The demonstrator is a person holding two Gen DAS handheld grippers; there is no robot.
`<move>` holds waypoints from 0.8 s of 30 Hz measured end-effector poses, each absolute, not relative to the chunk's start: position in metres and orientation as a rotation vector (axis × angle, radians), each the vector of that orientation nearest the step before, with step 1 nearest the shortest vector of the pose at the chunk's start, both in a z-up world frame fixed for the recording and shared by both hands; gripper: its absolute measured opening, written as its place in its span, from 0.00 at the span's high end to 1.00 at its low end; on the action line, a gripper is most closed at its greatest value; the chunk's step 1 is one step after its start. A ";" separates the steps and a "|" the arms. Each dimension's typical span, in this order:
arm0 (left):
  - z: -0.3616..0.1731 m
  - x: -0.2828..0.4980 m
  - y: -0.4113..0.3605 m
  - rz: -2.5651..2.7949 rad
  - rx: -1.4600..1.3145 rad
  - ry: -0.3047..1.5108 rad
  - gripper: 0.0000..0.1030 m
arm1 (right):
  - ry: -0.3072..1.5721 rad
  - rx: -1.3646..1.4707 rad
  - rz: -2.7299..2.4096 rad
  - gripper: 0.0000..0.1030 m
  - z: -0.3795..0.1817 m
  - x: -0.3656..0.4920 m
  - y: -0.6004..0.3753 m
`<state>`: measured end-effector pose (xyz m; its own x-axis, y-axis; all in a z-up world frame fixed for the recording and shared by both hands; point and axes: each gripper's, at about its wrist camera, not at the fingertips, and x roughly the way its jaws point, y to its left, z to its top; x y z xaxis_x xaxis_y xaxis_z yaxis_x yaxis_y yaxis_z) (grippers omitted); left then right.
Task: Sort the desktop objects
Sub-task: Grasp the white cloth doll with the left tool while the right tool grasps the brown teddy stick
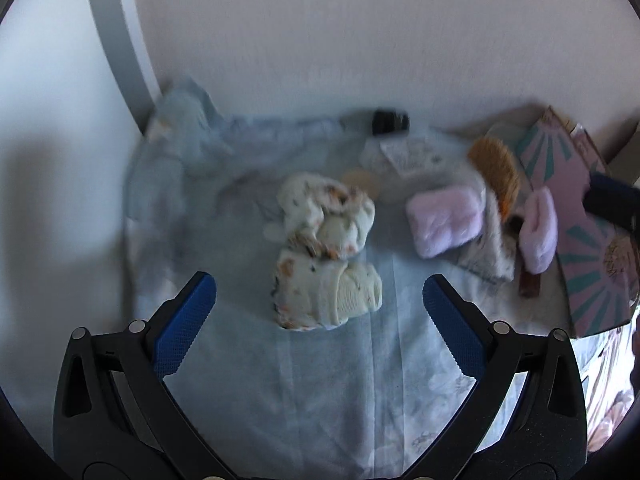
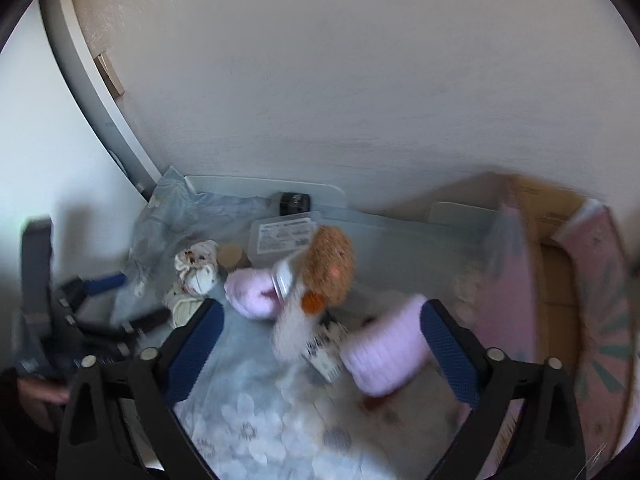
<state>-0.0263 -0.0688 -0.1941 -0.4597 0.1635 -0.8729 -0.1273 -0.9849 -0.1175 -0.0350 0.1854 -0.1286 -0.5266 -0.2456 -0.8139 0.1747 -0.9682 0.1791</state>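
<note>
Two cream floral sock bundles (image 1: 328,216) (image 1: 326,294) lie on the pale blue floral cloth (image 1: 320,392). My left gripper (image 1: 320,282) hangs open above the nearer bundle, its blue pads wide on either side and touching nothing. To their right lie two fluffy pink socks (image 1: 444,220) (image 1: 540,230) and a brown bristly brush (image 1: 494,172). In the right wrist view my right gripper (image 2: 322,307) is open over the brush (image 2: 330,264). One pink sock (image 2: 384,352) lies just inside its right finger and the other (image 2: 252,292) farther back. The image is blurred.
A pink and teal patterned box (image 1: 580,208) (image 2: 600,280) stands at the right. A small black object (image 2: 295,202), a labelled clear container (image 2: 284,234) and a round tan lid (image 2: 230,256) sit near the white wall. The left gripper (image 2: 128,300) shows at the left in the right wrist view.
</note>
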 end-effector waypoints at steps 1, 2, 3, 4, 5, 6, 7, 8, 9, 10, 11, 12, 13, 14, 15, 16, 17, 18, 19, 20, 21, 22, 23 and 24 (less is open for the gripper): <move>-0.200 -0.028 -0.068 2.540 -1.534 -0.063 0.00 | -0.147 1.377 -2.514 0.10 -0.136 -0.045 0.187; -0.205 -0.029 -0.067 2.537 -1.535 -0.071 0.00 | -0.172 1.380 -2.490 0.13 -0.140 -0.050 0.188; -0.211 -0.031 -0.066 2.540 -1.534 -0.070 0.00 | -0.210 1.389 -2.450 0.16 -0.147 -0.057 0.189; -0.216 -0.032 -0.065 2.544 -1.533 -0.063 0.00 | -0.242 1.396 -2.420 0.18 -0.152 -0.063 0.190; -0.220 -0.033 -0.064 2.547 -1.530 -0.056 0.00 | -0.280 1.408 -2.390 0.19 -0.158 -0.070 0.191; -0.224 -0.034 -0.063 2.547 -1.528 -0.045 0.00 | -0.333 1.418 -2.353 0.22 -0.165 -0.076 0.191; -0.227 -0.033 -0.062 2.544 -1.528 -0.035 0.00 | -0.383 1.423 -2.323 0.25 -0.171 -0.082 0.192; -0.230 -0.034 -0.062 2.540 -1.526 -0.031 0.00 | -0.438 1.430 -2.291 0.29 -0.178 -0.086 0.193; -0.235 -0.034 -0.063 2.538 -1.525 -0.027 0.00 | -0.483 1.450 -2.264 0.30 -0.185 -0.092 0.195; -0.237 -0.034 -0.062 2.539 -1.526 -0.025 0.01 | -0.501 1.464 -2.259 0.31 -0.189 -0.095 0.195; -0.238 -0.034 -0.062 2.539 -1.528 -0.028 0.04 | -0.505 1.471 -2.261 0.32 -0.192 -0.097 0.196; -0.240 -0.033 -0.061 2.538 -1.531 -0.030 0.05 | -0.504 1.471 -2.266 0.32 -0.193 -0.099 0.197; -0.240 -0.033 -0.061 2.536 -1.535 -0.029 0.08 | -0.507 1.467 -2.273 0.33 -0.193 -0.100 0.197; -0.242 -0.034 -0.062 2.535 -1.533 -0.029 0.10 | -0.521 1.471 -2.278 0.33 -0.194 -0.101 0.200; -0.242 -0.033 -0.062 2.534 -1.528 -0.027 0.11 | -0.526 1.477 -2.283 0.34 -0.197 -0.103 0.201; -0.242 -0.033 -0.061 2.531 -1.525 -0.026 0.14 | -0.539 1.489 -2.295 0.35 -0.199 -0.105 0.204; -0.242 -0.032 -0.060 2.527 -1.523 -0.027 0.16 | -0.554 1.496 -2.303 0.35 -0.201 -0.105 0.207; -0.243 -0.032 -0.059 2.522 -1.521 -0.027 0.18 | -0.576 1.498 -2.303 0.35 -0.202 -0.107 0.210; -0.243 -0.032 -0.059 2.518 -1.519 -0.025 0.22 | -0.590 1.502 -2.297 0.35 -0.204 -0.108 0.212; -0.245 -0.033 -0.057 2.522 -1.512 -0.015 0.26 | -0.596 1.509 -2.291 0.36 -0.205 -0.110 0.212; -0.244 -0.032 -0.056 2.521 -1.502 -0.010 0.27 | -0.590 1.508 -2.291 0.40 -0.207 -0.112 0.212; -0.244 -0.031 -0.055 2.518 -1.495 -0.010 0.33 | -0.584 1.511 -2.283 0.42 -0.207 -0.113 0.212; -0.243 -0.031 -0.054 2.515 -1.489 -0.010 0.36 | -0.583 1.516 -2.272 0.50 -0.208 -0.114 0.211; -0.243 -0.030 -0.053 2.514 -1.488 -0.008 0.37 | -0.586 1.521 -2.257 0.61 -0.209 -0.115 0.211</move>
